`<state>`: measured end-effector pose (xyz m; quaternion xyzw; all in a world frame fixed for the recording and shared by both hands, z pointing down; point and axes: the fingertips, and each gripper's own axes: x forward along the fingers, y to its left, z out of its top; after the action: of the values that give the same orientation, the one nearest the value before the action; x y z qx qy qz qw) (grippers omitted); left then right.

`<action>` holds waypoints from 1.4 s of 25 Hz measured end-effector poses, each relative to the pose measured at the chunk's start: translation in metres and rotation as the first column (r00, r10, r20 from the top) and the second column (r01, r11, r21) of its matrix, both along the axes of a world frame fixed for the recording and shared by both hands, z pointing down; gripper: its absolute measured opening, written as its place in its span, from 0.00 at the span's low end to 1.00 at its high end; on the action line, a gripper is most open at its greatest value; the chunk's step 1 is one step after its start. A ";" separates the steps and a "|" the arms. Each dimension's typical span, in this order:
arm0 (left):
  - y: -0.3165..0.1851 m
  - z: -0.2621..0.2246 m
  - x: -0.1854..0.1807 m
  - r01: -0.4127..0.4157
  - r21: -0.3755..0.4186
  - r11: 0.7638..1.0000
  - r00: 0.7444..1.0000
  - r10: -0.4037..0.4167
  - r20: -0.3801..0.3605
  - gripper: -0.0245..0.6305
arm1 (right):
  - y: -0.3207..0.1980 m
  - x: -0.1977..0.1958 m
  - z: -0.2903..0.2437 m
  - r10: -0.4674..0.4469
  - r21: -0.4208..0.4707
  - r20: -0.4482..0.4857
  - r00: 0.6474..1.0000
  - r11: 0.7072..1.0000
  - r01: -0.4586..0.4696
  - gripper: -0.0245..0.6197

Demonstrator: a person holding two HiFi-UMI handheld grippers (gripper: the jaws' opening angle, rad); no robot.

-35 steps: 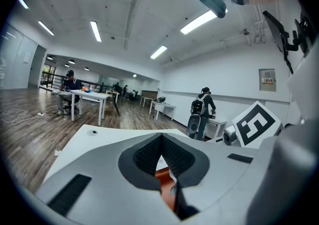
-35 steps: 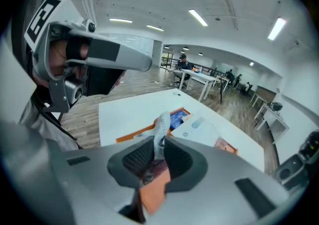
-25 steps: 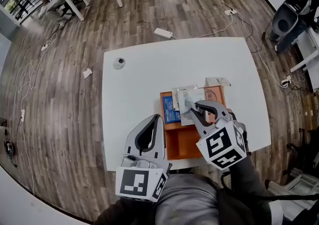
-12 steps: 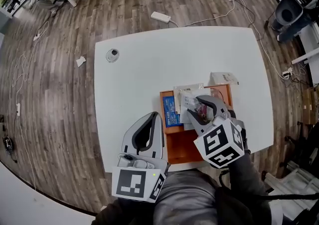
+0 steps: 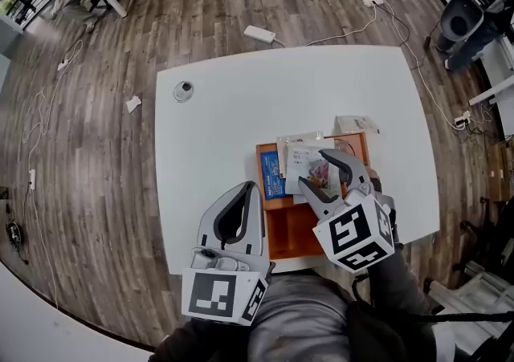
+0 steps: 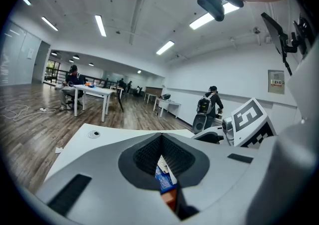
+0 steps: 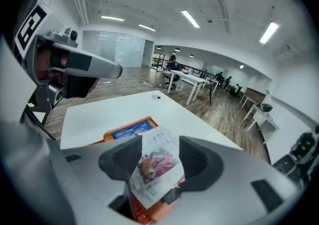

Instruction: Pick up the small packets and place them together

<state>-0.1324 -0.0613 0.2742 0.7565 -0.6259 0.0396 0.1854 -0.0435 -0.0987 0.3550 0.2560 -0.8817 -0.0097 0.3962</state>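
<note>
An orange tray point(image 5: 291, 233) sits at the near edge of the white table point(image 5: 225, 128). It holds a blue packet point(image 5: 271, 176) and a pile of white packets. On top lies a white packet with a pink picture point(image 5: 310, 168), also in the right gripper view point(image 7: 154, 161). My right gripper point(image 5: 313, 168) hangs over it. Its jaws have just been opening and now stand apart on either side of the packet, pads off it. One more white packet point(image 5: 355, 124) lies on the table beyond the tray. My left gripper point(image 5: 251, 188) is shut and empty, left of the tray.
A small round object point(image 5: 183, 91) lies at the table's far left corner. On the wooden floor are a power strip point(image 5: 259, 33) with cables and a crumpled paper point(image 5: 133, 102). Desks and people are far off.
The right gripper's jaws have spread apart and let go of the pink-pictured packet, which now lies flat on the pile in the tray. The left gripper has stayed shut.
</note>
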 end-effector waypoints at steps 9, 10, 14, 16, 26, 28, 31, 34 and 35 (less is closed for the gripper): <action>0.031 -0.006 0.038 -0.057 0.015 0.998 0.998 0.057 -0.003 0.04 | 0.036 0.045 -0.007 0.068 0.022 -0.011 0.998 0.997 -0.067 0.38; 0.036 -0.005 0.044 -0.066 0.012 0.998 0.998 0.066 -0.005 0.04 | 0.042 0.051 -0.006 0.076 0.019 -0.014 0.997 0.997 -0.076 0.38; 0.057 0.006 0.065 -0.105 -0.011 0.994 0.994 0.104 -0.011 0.04 | 0.070 0.076 0.007 0.116 -0.002 -0.030 0.993 0.993 -0.116 0.38; 0.067 0.013 0.073 -0.117 -0.026 0.993 0.993 0.116 -0.014 0.04 | 0.085 0.085 0.019 0.122 -0.027 -0.042 0.992 0.992 -0.123 0.38; 0.085 0.015 0.074 -0.124 -0.028 0.992 0.992 0.123 -0.013 0.04 | 0.112 0.099 0.067 0.147 -0.106 -0.175 0.974 0.980 -0.167 0.38; 0.081 0.015 0.067 -0.113 -0.030 0.993 0.994 0.113 -0.012 0.04 | 0.107 0.099 0.076 0.143 -0.105 -0.240 0.960 0.979 -0.172 0.38; 0.071 0.016 0.056 -0.102 -0.034 0.994 0.995 0.102 -0.013 0.04 | 0.100 0.098 0.094 0.102 -0.120 -0.340 0.935 0.981 -0.151 0.38; 0.057 0.020 0.047 -0.097 -0.040 0.994 0.995 0.097 -0.016 0.04 | 0.093 0.095 0.106 0.068 -0.156 -0.387 0.920 0.978 -0.138 0.38; 0.053 0.022 0.045 -0.098 -0.043 0.994 0.995 0.097 -0.018 0.04 | 0.092 0.095 0.109 0.059 -0.168 -0.402 0.914 0.976 -0.137 0.38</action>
<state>-0.0874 -0.0088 0.2962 0.7822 -0.5857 0.0561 0.2049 0.0511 -0.0070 0.4641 0.2534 -0.7665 0.0440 0.5884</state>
